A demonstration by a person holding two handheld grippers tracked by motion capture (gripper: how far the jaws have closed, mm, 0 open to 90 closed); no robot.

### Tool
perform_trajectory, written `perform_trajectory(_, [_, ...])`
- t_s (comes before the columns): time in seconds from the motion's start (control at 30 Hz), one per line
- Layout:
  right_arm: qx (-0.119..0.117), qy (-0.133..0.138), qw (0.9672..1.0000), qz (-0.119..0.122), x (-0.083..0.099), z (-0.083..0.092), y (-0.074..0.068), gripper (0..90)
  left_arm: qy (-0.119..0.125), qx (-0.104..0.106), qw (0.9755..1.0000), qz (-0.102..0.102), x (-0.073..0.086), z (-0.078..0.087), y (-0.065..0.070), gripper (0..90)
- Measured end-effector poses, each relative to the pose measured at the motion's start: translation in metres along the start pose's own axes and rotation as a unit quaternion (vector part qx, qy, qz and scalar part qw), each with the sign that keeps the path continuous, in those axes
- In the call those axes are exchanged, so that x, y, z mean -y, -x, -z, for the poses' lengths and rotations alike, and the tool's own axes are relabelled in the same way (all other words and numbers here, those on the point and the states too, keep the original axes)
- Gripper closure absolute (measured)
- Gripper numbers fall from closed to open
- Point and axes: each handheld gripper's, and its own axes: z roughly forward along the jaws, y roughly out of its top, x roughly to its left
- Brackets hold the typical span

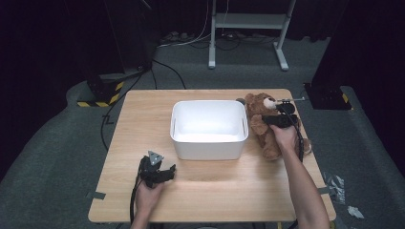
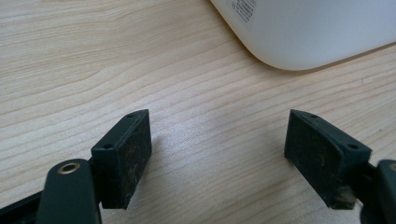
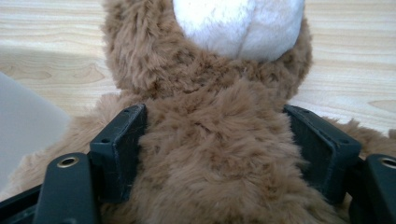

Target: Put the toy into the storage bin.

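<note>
The right gripper had its jaws apart astride the teddy bear's torso, right of the white bin. Closing squarely on that plush middle looked the soundest grip; the left gripper rested with jaws apart over bare tabletop.

Your worktop is evenly lit from above while the surrounding room stays dark; the white tub glares slightly, and close-up fur looks soft.

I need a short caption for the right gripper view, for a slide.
Right gripper, jaws spread on either side of a brown teddy bear lying on the wooden table.
</note>
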Motion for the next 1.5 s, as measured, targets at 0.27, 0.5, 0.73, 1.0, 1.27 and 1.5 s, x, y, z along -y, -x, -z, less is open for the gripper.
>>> perform_trajectory(0.27, [0.018, -0.044, 0.9983, 0.033, 0.0, -0.009, -0.008, 36.9, 0.0, -0.002, 1.0, 0.002, 0.0, 0.0, 0.0, 23.1])
perform_trajectory(0.5, [0.02, -0.066, 0.9964, 0.05, -0.002, -0.006, -0.01, 61.6, 0.001, -0.003, 1.0, 0.005, 0.0, 0.0, 0.0, 23.2])
perform_trajectory(0.73, [0.01, -0.051, 0.9971, 0.056, -0.002, 0.005, -0.009, 73.8, 0.0, -0.004, 1.0, 0.006, 0.0, 0.0, 0.0, 23.3])
perform_trajectory(1.0, [-0.024, -0.016, 0.9982, 0.052, 0.013, 0.036, -0.008, 79.3, 0.0, -0.005, 1.0, 0.007, 0.0, 0.0, 0.0, 23.2])
perform_trajectory(1.27, [-0.063, 0.02, 0.9966, 0.048, 0.025, 0.059, -0.003, 80.8, 0.0, -0.002, 0.9999, 0.014, 0.001, 0.0, 0.001, 23.3])
perform_trajectory(1.5, [-0.099, 0.068, 0.9921, 0.036, 0.036, 0.093, 0.001, 81.1, 0.001, -0.004, 0.9999, 0.01, 0.0, 0.0, 0.0, 24.1])
